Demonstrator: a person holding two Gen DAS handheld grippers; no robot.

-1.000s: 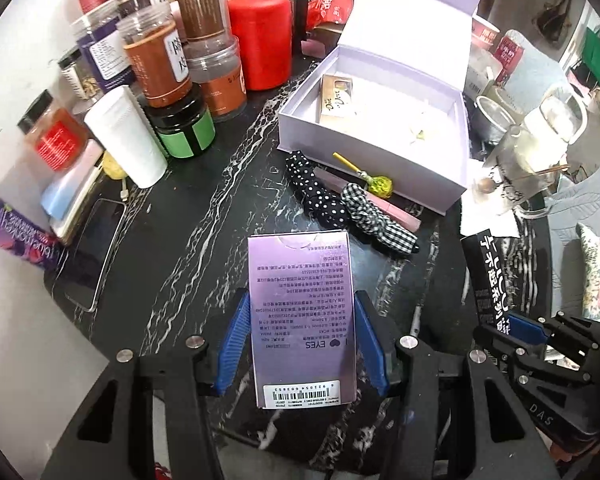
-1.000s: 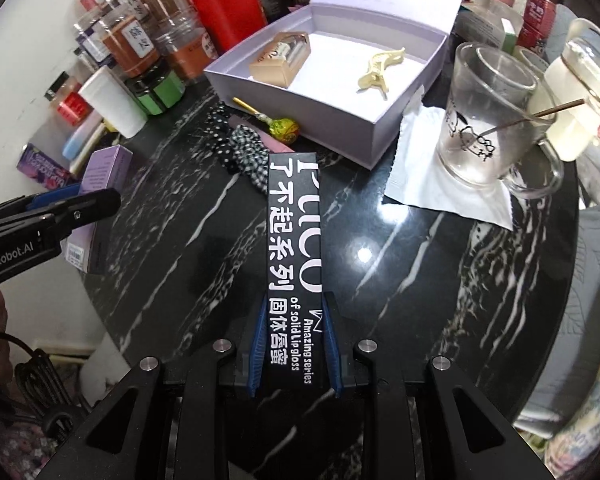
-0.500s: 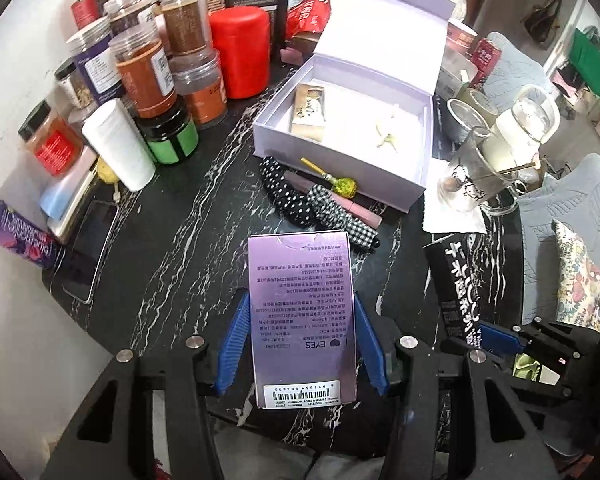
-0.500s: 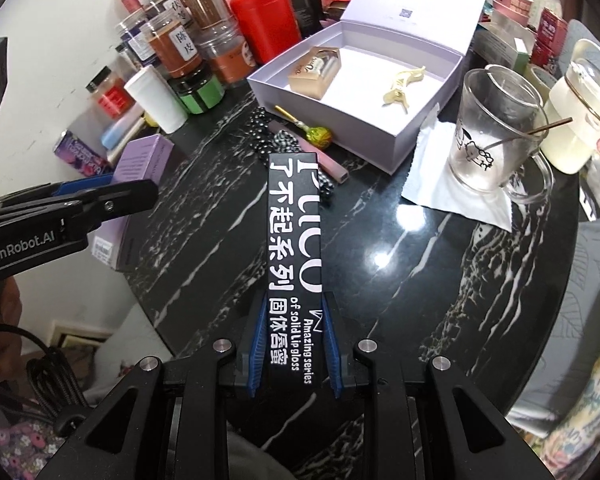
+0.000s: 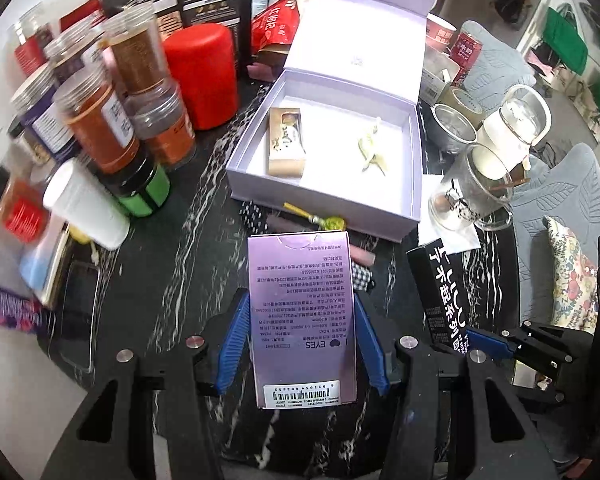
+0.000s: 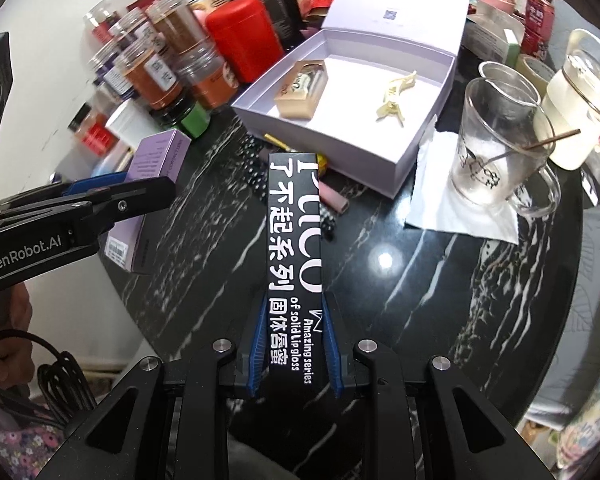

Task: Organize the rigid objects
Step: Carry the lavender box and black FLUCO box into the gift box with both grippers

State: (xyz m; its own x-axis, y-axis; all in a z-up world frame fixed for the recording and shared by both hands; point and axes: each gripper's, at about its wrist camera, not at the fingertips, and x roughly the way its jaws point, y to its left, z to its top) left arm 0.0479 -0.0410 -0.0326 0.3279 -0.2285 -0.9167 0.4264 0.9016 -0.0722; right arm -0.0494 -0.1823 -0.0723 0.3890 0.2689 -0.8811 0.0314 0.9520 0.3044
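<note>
The purple box is clamped between the blue pads of the left gripper, held above the near edge of the black marble table with its barcode end nearest the camera. Beside it, the right gripper has its jaws pressed on a long black box (white lettering reads "solid lip gloss"), also held above the table's near part. Further in lie dotted and checked hair ties, a pink tube and a lollipop, just in front of the open lilac gift box at the middle. Inside it are a small tan carton and a pale hair clip, apart. A glass mug stands on a white napkin toward the right edge. Spice jars and a red canister crowd the far left edge.
</note>
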